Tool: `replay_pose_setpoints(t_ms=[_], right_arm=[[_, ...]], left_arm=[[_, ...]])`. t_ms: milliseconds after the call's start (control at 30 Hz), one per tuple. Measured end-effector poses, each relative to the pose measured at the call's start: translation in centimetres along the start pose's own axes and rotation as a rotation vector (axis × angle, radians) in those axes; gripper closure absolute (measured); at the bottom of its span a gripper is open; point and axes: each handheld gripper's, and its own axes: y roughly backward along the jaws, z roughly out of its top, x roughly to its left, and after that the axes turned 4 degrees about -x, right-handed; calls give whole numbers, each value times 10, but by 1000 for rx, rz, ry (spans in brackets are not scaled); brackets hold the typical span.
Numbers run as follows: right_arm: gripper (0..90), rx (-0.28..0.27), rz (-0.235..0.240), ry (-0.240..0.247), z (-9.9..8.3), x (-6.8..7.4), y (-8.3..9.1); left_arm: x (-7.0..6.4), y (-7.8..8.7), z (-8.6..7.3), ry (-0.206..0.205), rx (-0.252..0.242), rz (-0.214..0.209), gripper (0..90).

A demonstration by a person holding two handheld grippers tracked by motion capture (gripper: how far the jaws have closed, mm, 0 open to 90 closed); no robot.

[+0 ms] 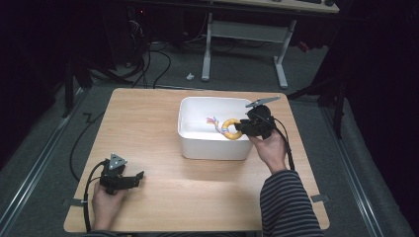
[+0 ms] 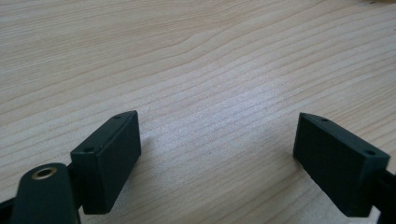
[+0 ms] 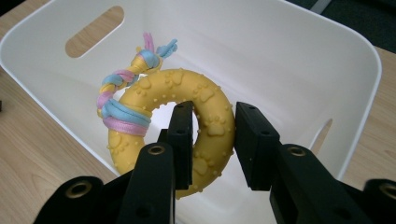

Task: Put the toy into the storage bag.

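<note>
A yellow rubber ring toy [image 1: 231, 129] [image 3: 159, 88], stamped with paw prints and tied with a pink, blue and yellow braided rope [image 3: 122, 88], hangs over the open white bin [image 1: 197, 145] [image 3: 289, 51]. My right gripper [image 1: 245, 127] [image 3: 212, 137] is shut on the ring's near side, one jaw through the hole and one outside. My left gripper [image 1: 141, 176] [image 2: 217, 154] rests low over the bare wood at the table's front left, jaws wide apart with nothing between them.
The wooden table [image 1: 148, 123] carries the bin right of centre. Beyond the table's far edge the floor holds cables and the white legs of a desk [image 1: 247, 34].
</note>
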Motion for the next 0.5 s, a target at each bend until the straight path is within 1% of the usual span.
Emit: replay_pose_setpoints(t_ms=[200, 300, 400, 467, 500], right_arm=[[690, 3, 3, -8, 0, 0, 0], [691, -1, -2, -1, 0, 0, -1], [690, 10, -11, -1, 1, 0, -3], [690, 18, -7, -5, 0, 0, -5], [690, 26, -6, 2, 0, -1, -7]], left_arm=[[0, 0, 0, 2, -2, 0, 155], [0, 0, 0, 2, -3, 0, 155], [0, 0, 0, 1, 0, 0, 155], [0, 0, 0, 2, -3, 0, 155], [0, 0, 0, 2, -3, 0, 155]])
